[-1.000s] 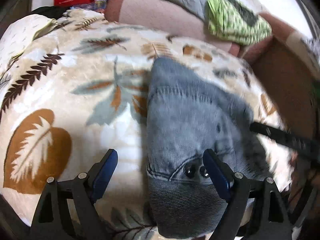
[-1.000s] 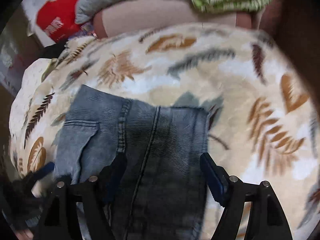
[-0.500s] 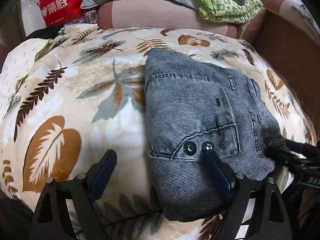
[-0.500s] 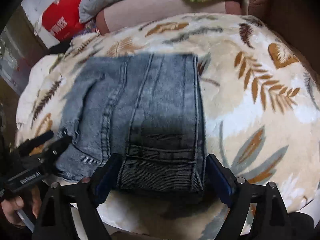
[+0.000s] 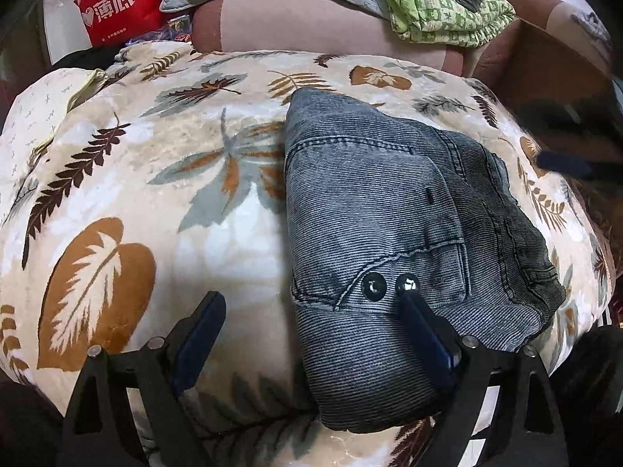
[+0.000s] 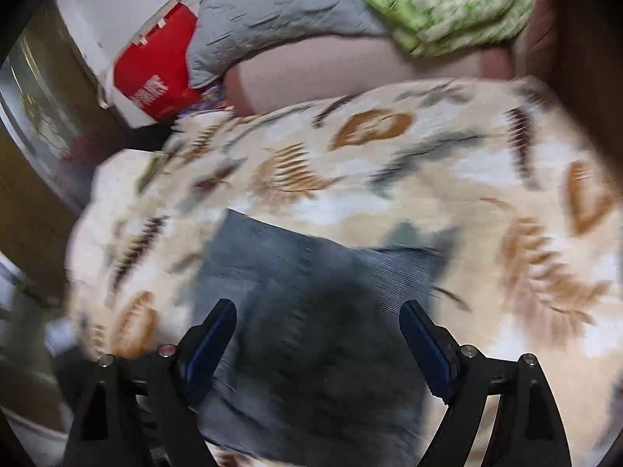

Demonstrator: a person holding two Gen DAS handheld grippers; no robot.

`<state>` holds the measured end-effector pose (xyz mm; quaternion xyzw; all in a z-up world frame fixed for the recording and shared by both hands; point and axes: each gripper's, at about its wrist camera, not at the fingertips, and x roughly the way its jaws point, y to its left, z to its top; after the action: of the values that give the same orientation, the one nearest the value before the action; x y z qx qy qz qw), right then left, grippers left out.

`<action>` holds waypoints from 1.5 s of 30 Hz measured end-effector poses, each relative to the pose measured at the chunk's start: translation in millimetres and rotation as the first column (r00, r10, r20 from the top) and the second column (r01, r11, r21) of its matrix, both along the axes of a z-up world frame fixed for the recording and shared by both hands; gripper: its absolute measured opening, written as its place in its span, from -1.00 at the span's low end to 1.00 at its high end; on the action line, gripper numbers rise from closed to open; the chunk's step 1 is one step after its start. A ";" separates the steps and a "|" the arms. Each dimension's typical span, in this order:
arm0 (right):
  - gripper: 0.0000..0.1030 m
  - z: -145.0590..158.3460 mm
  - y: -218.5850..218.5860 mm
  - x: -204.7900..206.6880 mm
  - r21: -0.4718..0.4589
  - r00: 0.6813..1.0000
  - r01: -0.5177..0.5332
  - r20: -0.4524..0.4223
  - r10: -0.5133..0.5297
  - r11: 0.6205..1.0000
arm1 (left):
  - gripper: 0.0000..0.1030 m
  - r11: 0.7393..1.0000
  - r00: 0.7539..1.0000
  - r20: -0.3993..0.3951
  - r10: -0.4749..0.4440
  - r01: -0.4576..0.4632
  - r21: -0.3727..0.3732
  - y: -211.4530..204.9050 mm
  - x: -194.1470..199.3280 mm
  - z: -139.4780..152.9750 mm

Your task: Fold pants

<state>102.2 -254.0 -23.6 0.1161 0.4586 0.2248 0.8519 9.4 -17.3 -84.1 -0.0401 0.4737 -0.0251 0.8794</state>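
Fleece leaf-print blanket point(image 5: 117, 202) carries one pair of denim pants point(image 5: 381, 233), folded compact at its 4 o'clock, so folding looks nearly finished and next calls for smoothing; two snaps point(image 5: 373, 287) show, both left hand-held gripper point(image 5: 311, 319) and right hand-held gripper point(image 6: 317, 321) gape empty.

Right gripper point(image 6: 317, 327) gone from near edge of folded pants point(image 5: 393, 241), now swinging over them, view blurred. In left view it sits farther up at right edge. Left gripper point(image 5: 309, 307) barely shifted.
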 end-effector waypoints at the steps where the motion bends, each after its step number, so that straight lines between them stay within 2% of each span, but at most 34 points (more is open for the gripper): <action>1: 0.70 -1.6 4.2 10.6 0.009 1.000 -0.002 -0.013 0.002 1.000 | 0.79 1.000 1.000 0.001 -0.001 0.001 -0.001 0.3 0.0 -0.3; 2: 0.70 -5.6 11.0 20.9 -0.034 1.000 0.000 -0.014 -0.001 0.999 | 0.80 1.000 1.000 0.001 -0.002 0.002 -0.002 0.6 0.1 -0.6; 4: 0.70 -24.4 23.1 40.7 -0.201 0.998 0.055 -0.003 -0.057 0.978 | 0.81 1.000 1.000 0.000 0.003 -0.003 -0.004 1.8 0.5 -1.3; 5: 0.70 -41.7 25.0 52.0 -0.287 0.993 0.095 -0.035 -0.109 0.953 | 0.81 1.000 1.000 0.000 0.002 -0.002 -0.006 2.0 0.7 -1.6; 6: 0.70 -56.8 25.1 58.6 -0.310 0.989 0.091 -0.079 -0.121 0.946 | 0.81 1.000 1.000 0.000 0.002 -0.002 -0.005 2.1 1.0 -1.8; 8: 0.79 -70.2 13.7 60.5 -0.228 0.979 0.133 -0.119 -0.163 0.965 | 0.82 1.000 1.000 0.002 0.000 0.000 -0.005 2.0 1.0 -2.0; 10: 0.79 -66.5 7.6 53.7 -0.192 0.977 0.151 -0.124 -0.176 0.970 | 0.84 1.000 1.000 0.004 0.001 -0.001 -0.005 2.4 1.1 -3.0; 13: 0.79 -45.1 2.1 32.1 -0.216 0.983 0.169 -0.036 -0.180 0.962 | 0.84 1.000 1.000 0.002 0.007 -0.007 -0.013 3.1 1.4 -3.7; 15: 0.81 -35.8 -5.9 24.5 -0.220 0.976 0.212 0.011 -0.215 0.952 | 0.85 1.000 1.000 0.003 0.010 -0.010 -0.012 2.4 1.6 -4.0; 16: 0.81 -38.9 -7.8 25.9 -0.241 0.975 0.218 0.010 -0.222 0.946 | 0.85 1.000 1.000 0.003 0.011 -0.011 -0.010 2.1 1.5 -3.9; 18: 0.81 -65.1 -0.9 33.0 -0.330 0.982 0.145 -0.066 -0.176 0.933 | 0.85 1.000 1.000 0.002 0.012 -0.012 -0.007 1.7 1.3 -3.8; 20: 0.81 -72.2 -3.5 27.6 -0.318 0.982 0.144 -0.070 -0.175 0.937 | 0.85 1.000 1.000 0.007 0.011 -0.011 0.004 0.8 0.2 -2.6; 23: 0.81 -52.6 -6.5 12.7 -0.310 0.980 0.184 -0.020 -0.200 0.933 | 0.85 1.000 1.000 0.004 0.018 -0.018 0.005 0.4 0.5 -2.4; 27: 0.82 -31.6 -3.0 -25.7 -0.293 0.984 0.176 0.055 -0.167 0.940 | 0.85 1.000 1.000 0.002 0.016 -0.016 0.006 0.5 0.9 -1.2; 31: 0.82 -60.2 4.8 -48.5 -0.432 0.991 0.130 0.042 -0.124 0.892 | 0.85 1.000 1.000 0.000 0.019 -0.019 0.009 -0.9 1.6 -1.0; 32: 0.82 -68.4 3.8 -53.5 -0.441 0.993 0.119 0.034 -0.115 0.890 | 0.85 1.000 1.000 0.001 0.020 -0.020 0.015 -1.8 1.2 -0.5; 35: 0.82 -54.9 -2.1 -61.7 -0.411 0.988 0.156 0.066 -0.141 0.898 | 0.85 1.000 1.000 0.005 0.018 -0.018 0.024 -1.3 0.8 0.9; 40: 0.86 -26.4 -3.3 -89.9 -0.363 0.975 0.192 0.177 -0.135 0.912 | 0.85 0.999 1.000 0.001 0.022 -0.022 0.024 -1.2 1.1 0.6; 43: 0.90 -56.2 8.5 -88.4 -0.433 0.992 0.115 0.099 -0.080 0.894 | 0.85 0.999 1.000 -0.003 0.022 -0.021 0.028 -2.8 0.9 0.4; 44: 0.90 -65.9 9.7 -87.8 -0.439 0.994 0.106 0.079 -0.079 0.892 | 0.85 0.999 1.000 0.000 0.022 -0.022 0.032 -2.9 0.2 0.9; 45: 0.91 -63.7 5.5 -89.5 -0.405 0.991 0.129 0.084 -0.104 0.905 | 0.85 0.999 1.000 0.005 0.018 -0.018 0.034 -2.4 -0.8 2.0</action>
<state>12.7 -248.5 -87.3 -0.0449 0.4616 0.0758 0.8827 8.6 -19.7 -82.1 -0.0292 0.4717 -0.0092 0.8813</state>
